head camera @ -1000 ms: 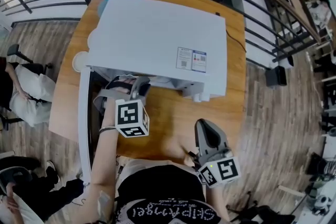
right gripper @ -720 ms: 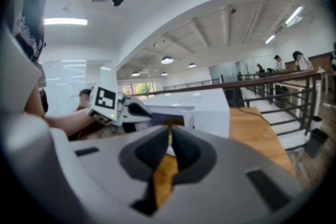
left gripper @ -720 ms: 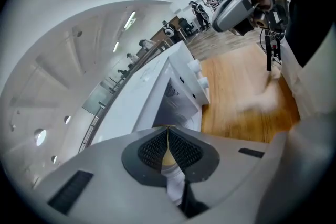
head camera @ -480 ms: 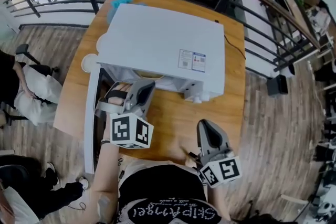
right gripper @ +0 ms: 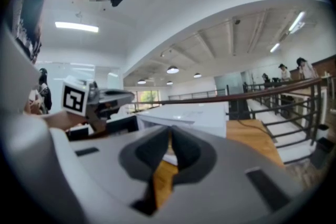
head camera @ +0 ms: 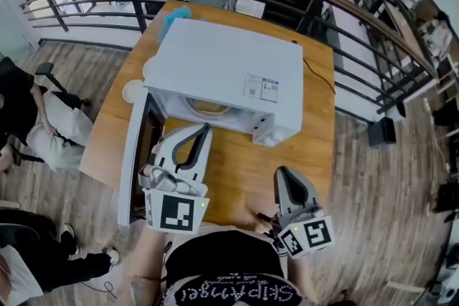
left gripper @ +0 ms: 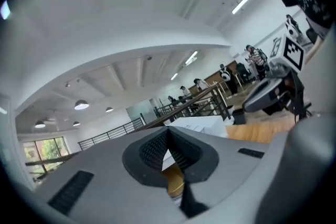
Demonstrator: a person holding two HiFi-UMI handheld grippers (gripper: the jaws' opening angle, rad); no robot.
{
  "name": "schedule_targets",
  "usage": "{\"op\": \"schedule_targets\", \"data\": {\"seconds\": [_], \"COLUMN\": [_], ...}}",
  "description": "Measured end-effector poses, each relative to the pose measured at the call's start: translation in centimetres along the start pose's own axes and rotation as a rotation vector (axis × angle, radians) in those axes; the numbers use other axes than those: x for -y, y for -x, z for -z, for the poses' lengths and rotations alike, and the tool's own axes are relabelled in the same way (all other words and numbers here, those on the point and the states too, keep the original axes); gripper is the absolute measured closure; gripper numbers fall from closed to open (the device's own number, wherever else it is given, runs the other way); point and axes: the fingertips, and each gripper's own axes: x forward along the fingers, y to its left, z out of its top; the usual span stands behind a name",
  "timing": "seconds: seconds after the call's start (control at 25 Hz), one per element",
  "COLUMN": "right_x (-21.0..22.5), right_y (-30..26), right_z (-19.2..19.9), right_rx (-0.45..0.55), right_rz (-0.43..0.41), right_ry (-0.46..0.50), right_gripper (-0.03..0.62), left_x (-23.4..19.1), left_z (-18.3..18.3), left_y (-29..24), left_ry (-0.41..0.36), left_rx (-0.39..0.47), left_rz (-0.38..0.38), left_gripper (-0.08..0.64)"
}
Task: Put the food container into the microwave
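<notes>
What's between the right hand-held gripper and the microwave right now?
Only bare wooden tabletop. The head view shows nothing lying between the right hand-held gripper and the microwave.

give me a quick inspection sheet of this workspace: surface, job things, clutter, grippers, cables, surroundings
surface: wooden table, bare in front of the microwave
job's things: white microwave, its door swung open to the left; a round food container with tan contents sits inside
clutter: white round item at the microwave's left side and blue item behind it, neither identifiable
grippers: left gripper shut, empty, in front of the open cavity; right gripper shut, empty, near the table's front edge
cables: dark cable runs over the table's right side behind the microwave
surroundings: dark railing, wood floor, seated person at left
</notes>
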Motion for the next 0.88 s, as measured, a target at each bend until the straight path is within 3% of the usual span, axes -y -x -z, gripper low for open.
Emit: {"op": "schedule_targets", "data": {"seconds": [0.24, 0.48, 0.68, 0.88], "right_x": [0.1, -0.1, 0.0, 0.4], "right_y": [1.2, 2.4, 3.6, 3.9], "right_z": [-1.0, -2.3, -2.7, -2.6], "right_rx": [0.042, 0.075, 0.08, 0.09], "right_rz": [-0.011, -0.028, -0.032, -0.029], "right_ry": [0.004, 0.002, -0.003, -0.001], "right_gripper": [0.551, 0.551, 0.551, 0.551], "left_x": [0.5, 0.9, 1.6, 2.3], "left_z": [-2.2, -1.2, 0.1, 0.6], "left_y": [3.8, 7.4, 9.9, 10.6], "left_ry": [0.098, 0.182, 0.309, 0.325], "left_rx": [0.076, 0.07, 0.049, 0.055], "left_rz": [-0.034, -0.063, -0.09, -0.111], "left_gripper": [0.529, 0.529, 0.529, 0.529]}}
